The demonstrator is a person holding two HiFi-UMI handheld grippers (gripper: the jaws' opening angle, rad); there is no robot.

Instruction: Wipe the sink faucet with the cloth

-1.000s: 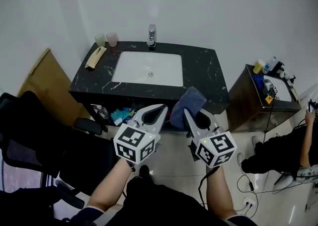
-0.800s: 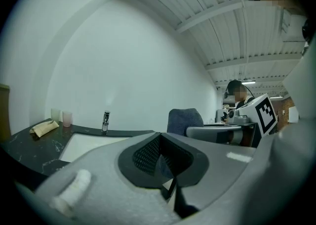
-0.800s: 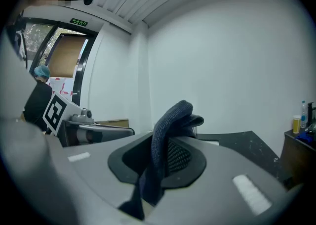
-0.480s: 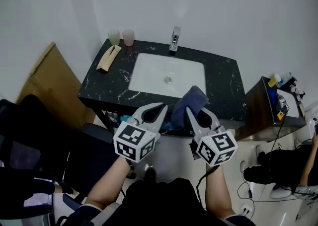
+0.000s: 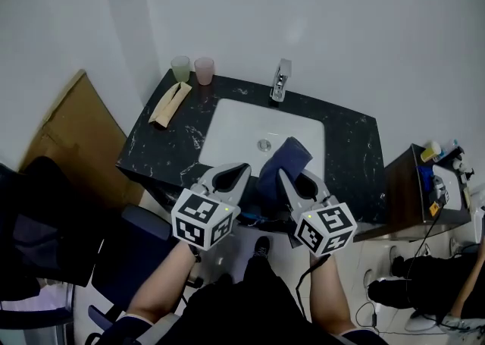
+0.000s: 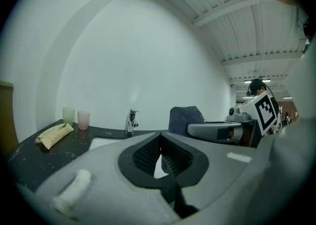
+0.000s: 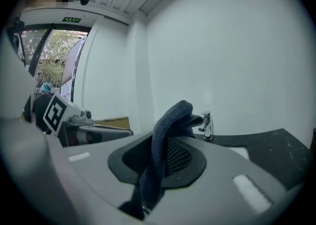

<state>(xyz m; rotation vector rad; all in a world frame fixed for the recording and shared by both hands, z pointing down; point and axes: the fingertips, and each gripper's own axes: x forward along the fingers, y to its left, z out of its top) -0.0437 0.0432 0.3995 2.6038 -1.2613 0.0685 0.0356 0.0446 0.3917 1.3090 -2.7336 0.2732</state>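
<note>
The chrome faucet [image 5: 281, 80] stands at the back rim of the white sink basin [image 5: 235, 127], set in a black marbled counter [image 5: 350, 152]. My right gripper [image 5: 297, 178] is shut on a dark blue cloth [image 5: 282, 163], which sticks up from its jaws over the basin's front edge. In the right gripper view the cloth [image 7: 170, 127] drapes between the jaws of the right gripper [image 7: 165, 146], with the faucet [image 7: 207, 125] beyond. My left gripper [image 5: 227, 175] is shut and empty beside it. The left gripper view shows the left gripper [image 6: 159, 146], the faucet [image 6: 131, 120] and the cloth [image 6: 185, 117].
A green cup [image 5: 180, 68], a pink cup [image 5: 204, 70] and a folded beige cloth [image 5: 170, 102] sit on the counter's left end. Cardboard [image 5: 68, 131] leans at the left wall. A black chair [image 5: 45, 230] stands at the left, a low cabinet [image 5: 424, 192] at the right.
Both grippers have moved forward together toward the counter, so the sink and faucet now lie closer. The cloth stays in the right gripper.
</note>
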